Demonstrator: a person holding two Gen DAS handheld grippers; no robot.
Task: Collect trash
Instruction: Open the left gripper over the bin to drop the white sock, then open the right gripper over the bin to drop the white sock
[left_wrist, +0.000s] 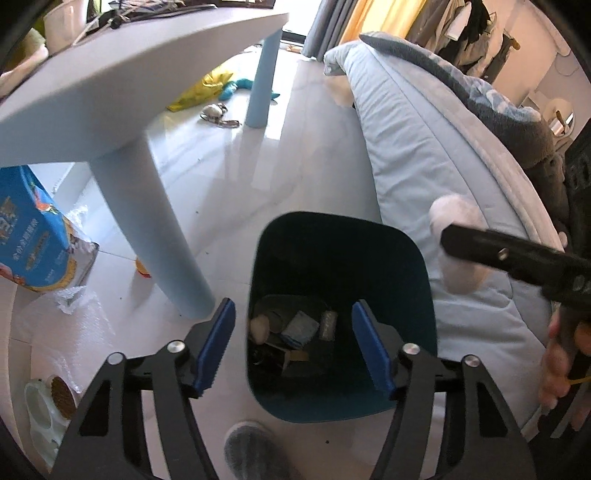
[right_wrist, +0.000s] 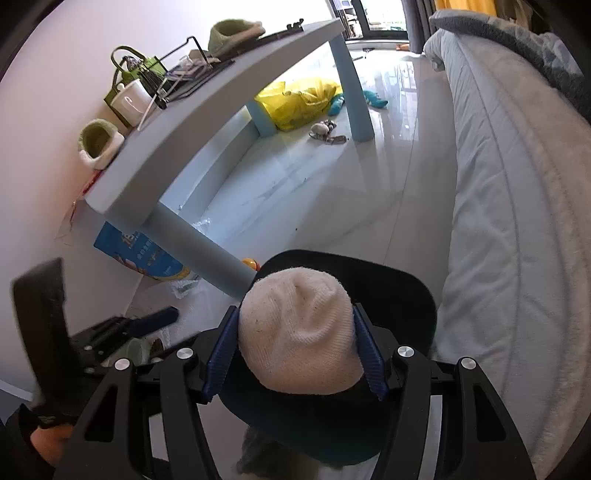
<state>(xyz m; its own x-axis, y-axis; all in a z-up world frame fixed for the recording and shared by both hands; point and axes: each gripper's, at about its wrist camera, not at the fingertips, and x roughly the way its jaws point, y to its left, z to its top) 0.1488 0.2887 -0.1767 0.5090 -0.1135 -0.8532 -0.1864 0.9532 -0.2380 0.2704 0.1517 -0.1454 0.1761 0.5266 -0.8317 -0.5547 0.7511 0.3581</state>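
You see a dark teal plastic bin (left_wrist: 341, 266), a cream knitted sock (right_wrist: 299, 332), blue ridged pads (left_wrist: 218, 347), and a pale blue worktop (left_wrist: 122, 85).

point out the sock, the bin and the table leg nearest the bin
sock (right_wrist: 299, 328): right wrist view, middle of the knit toe between the fingers.
bin (left_wrist: 341, 229): left wrist view, inner far wall below the rim.
table leg (left_wrist: 155, 229): left wrist view, mid-length of the leg.

- Left wrist view: looks steeply down past left gripper (left_wrist: 293, 345), trash bin (left_wrist: 341, 402) close below.
- Right wrist view: same downward tilt, right gripper (right_wrist: 295, 350) close over bin (right_wrist: 399, 284).
- Both share bin, surface (left_wrist: 122, 77) leg, floor (left_wrist: 295, 155), bed (left_wrist: 436, 155).
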